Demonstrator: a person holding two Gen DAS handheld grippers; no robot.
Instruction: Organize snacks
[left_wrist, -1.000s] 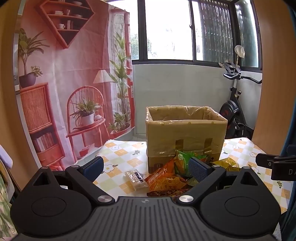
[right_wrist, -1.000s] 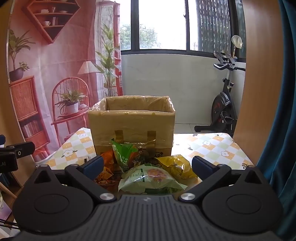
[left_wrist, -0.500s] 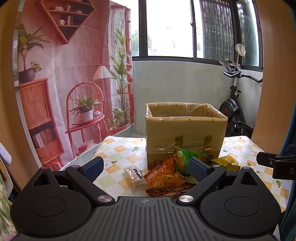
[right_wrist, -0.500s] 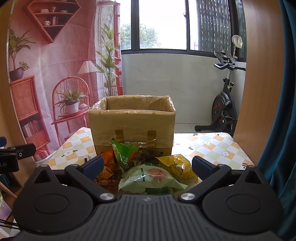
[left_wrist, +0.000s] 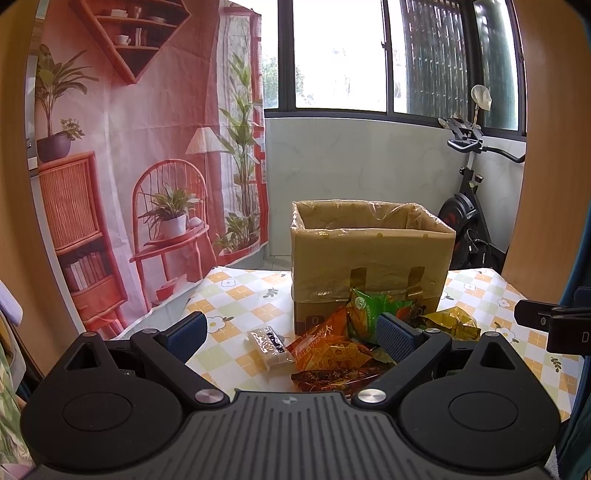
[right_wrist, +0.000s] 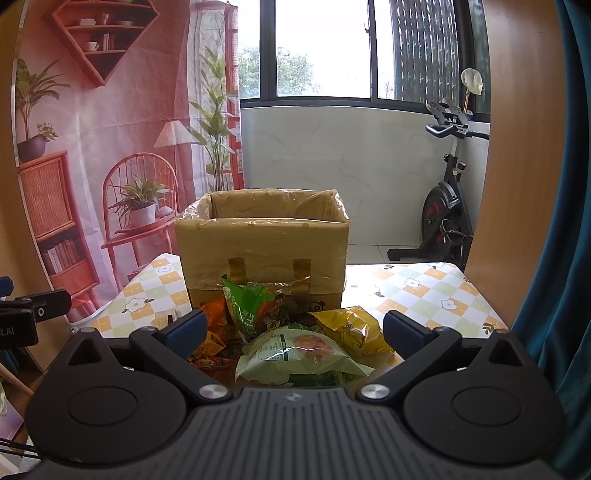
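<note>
Here, snack packets (right_wrist: 295, 332) lie heaped on the checked tablecloth (left_wrist: 236, 295) against the near side of the cardboard box (left_wrist: 369, 251); left gripper (left_wrist: 291, 332) and right gripper (right_wrist: 293, 328) both spread, empty, near the heap.

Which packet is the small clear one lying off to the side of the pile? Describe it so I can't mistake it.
Start at the cardboard box on the checked tablecloth. In front of it lies a heap of snack bags; left of the orange bag, apart from the heap, lies the small clear packet. It alone is flat, see-through and whitish with dark print, not brightly coloured.
</note>
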